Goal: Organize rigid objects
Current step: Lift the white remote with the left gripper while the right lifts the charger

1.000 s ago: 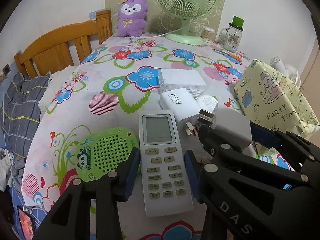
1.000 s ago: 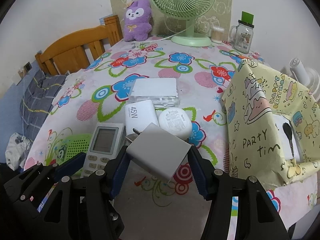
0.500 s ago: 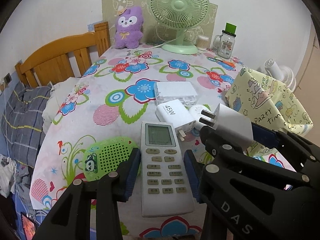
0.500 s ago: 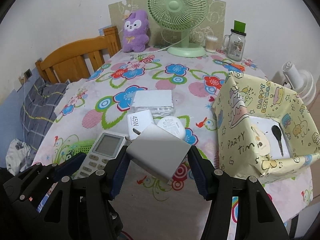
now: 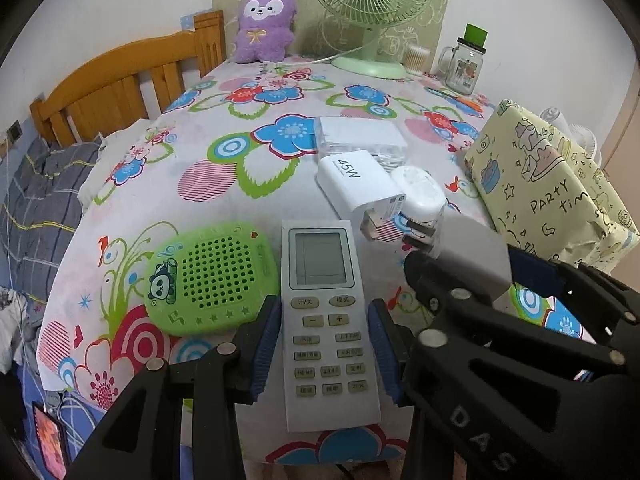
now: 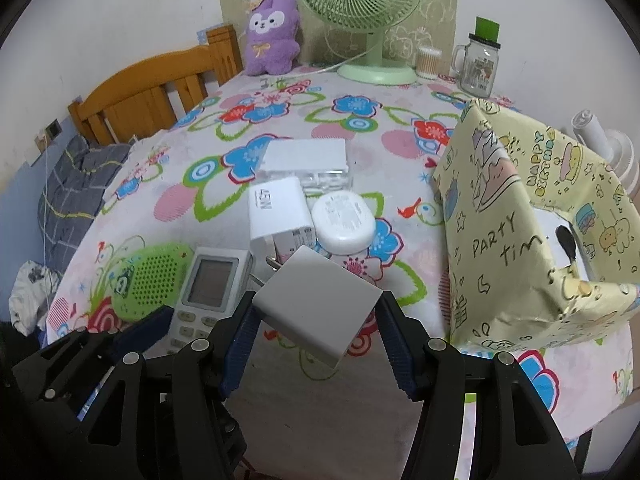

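Jaws of the left gripper (image 5: pixel 324 344) clamp a white remote control (image 5: pixel 326 320) by its long sides. Right gripper (image 6: pixel 316 340) grips a white charger block (image 6: pixel 316 304), prongs forward; the yellow party box (image 6: pixel 532 240) stands right of those jaws on the surface (image 6: pixel 320 400).

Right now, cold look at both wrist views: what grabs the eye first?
The two loaded grippers up front: the left gripper is clamped on a white remote control, and the right gripper holds a white charger block tilted, prongs pointing away. Behind them are the loud flowered tablecloth, a yellow party-print box at the right edge, and a green fan beside a purple plush at the far end.
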Available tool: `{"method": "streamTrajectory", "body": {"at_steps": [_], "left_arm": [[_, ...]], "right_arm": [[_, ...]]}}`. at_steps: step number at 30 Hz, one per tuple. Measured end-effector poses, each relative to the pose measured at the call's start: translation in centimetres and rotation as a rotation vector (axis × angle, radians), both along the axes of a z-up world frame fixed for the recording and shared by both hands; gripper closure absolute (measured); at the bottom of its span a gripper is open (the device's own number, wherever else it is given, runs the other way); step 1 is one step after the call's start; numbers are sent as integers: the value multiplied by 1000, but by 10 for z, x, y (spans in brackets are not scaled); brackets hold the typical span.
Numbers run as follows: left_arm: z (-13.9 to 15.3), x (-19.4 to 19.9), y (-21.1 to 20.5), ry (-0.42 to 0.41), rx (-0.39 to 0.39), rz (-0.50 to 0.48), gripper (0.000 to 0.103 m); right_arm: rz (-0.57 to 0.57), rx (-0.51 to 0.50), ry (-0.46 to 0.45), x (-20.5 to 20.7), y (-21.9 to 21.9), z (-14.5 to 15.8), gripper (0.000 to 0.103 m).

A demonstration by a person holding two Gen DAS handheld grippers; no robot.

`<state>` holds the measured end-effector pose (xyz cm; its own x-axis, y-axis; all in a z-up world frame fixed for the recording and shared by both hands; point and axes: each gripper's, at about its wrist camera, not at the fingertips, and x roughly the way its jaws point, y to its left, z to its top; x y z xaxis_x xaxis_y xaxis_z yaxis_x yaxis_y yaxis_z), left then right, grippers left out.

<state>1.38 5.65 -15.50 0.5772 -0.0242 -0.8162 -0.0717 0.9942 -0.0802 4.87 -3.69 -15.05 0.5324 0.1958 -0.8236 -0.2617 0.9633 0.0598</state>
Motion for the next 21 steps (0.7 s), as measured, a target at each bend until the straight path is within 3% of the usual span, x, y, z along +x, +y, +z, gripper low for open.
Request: {"method": "streamTrajectory", "body": {"at_steps": [5, 11, 21], "left_arm": [[-8, 2, -1, 36, -8, 31, 56], [-13, 5, -3, 21, 5, 47, 57], [4, 2, -2, -12, 10, 28, 58]], "right_arm": [[-1, -7, 17, 3, -2, -6, 41], [3, -5, 28, 5, -5, -10, 41], [7, 15, -8, 2, -6, 4, 41]]}}
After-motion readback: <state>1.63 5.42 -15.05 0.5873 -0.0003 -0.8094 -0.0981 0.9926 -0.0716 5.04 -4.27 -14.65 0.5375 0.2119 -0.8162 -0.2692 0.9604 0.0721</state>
